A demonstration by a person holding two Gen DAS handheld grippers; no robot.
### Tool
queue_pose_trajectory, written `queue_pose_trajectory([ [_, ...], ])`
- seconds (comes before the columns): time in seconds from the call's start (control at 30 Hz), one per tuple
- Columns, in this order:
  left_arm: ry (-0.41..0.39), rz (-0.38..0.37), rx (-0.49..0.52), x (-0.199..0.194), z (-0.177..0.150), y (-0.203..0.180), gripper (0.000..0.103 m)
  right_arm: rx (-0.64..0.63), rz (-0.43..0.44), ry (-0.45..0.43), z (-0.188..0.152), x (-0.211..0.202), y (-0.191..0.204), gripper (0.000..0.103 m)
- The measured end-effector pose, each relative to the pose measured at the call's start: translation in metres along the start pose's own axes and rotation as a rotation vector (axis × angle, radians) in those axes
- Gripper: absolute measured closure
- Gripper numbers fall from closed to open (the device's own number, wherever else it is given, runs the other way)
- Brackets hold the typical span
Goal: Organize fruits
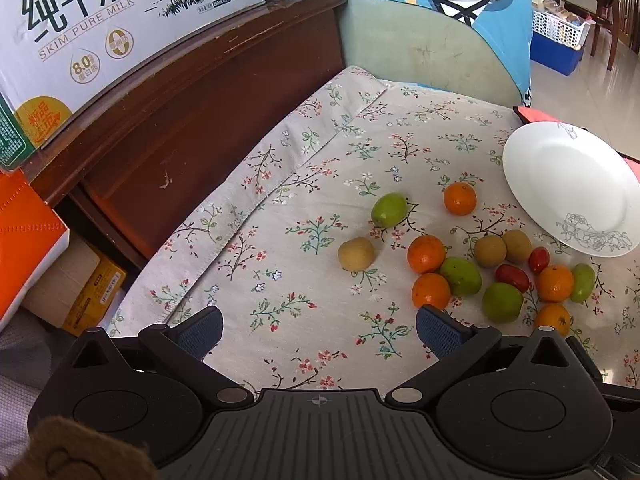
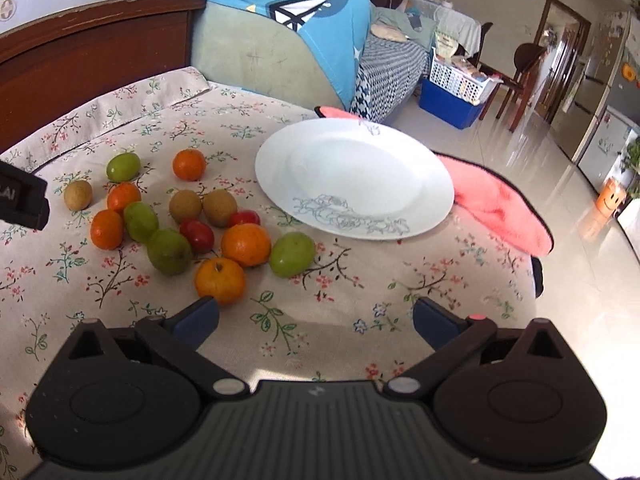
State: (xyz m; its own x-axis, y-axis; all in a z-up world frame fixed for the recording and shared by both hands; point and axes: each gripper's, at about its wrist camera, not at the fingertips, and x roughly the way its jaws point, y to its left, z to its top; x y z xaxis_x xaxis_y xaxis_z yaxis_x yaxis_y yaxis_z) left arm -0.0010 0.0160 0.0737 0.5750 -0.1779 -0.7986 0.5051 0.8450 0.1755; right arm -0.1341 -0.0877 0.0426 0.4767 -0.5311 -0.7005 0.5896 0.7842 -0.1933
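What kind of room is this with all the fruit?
Probably a living room in someone's home. A cushioned seat stands behind the table's floral cloth, wooden chairs stand on a shiny tiled floor, and a milk carton box sits on a wooden cabinet.

this was a lived-in home: a bench under a flowered cloth (image 2: 328, 344) stood by a worn sofa (image 2: 256, 52) draped in blue fabric, with a milk carton (image 1: 80, 20) on a wooden cabinet (image 1: 192, 92), a dining chair (image 2: 520, 76), fridge (image 2: 608, 92) and glossy tiled floor (image 2: 560, 184) beyond.
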Motion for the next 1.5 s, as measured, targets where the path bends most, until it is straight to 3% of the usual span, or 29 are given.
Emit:
queue_pose_trajectory([
  [0.13, 0.003, 0.004, -0.01, 0.0, 0.0, 0.004, 0.0, -0.03, -0.014, 0.021, 0.016, -0.008, -0.003, 0.001],
  [0.4, -0.001, 0.015, -0.012, -0.002, 0.001, 0.007, 0.0, -0.058, 0.142, 0.1, 0.032, -0.016, -0.015, 0.001],
  [0.7, 0.008, 0.028, -0.025, -0.001, 0.002, 0.01, 0.0, 0.026, 0.212, 0.179, 0.051, -0.001, -0.023, 0.001],
  [1.5, 0.053, 0.013, -0.007, 0.007, -0.005, 0.001, 0.0, 0.011, 0.188, 0.197, 0.053, 0.01, -0.002, 0.001],
])
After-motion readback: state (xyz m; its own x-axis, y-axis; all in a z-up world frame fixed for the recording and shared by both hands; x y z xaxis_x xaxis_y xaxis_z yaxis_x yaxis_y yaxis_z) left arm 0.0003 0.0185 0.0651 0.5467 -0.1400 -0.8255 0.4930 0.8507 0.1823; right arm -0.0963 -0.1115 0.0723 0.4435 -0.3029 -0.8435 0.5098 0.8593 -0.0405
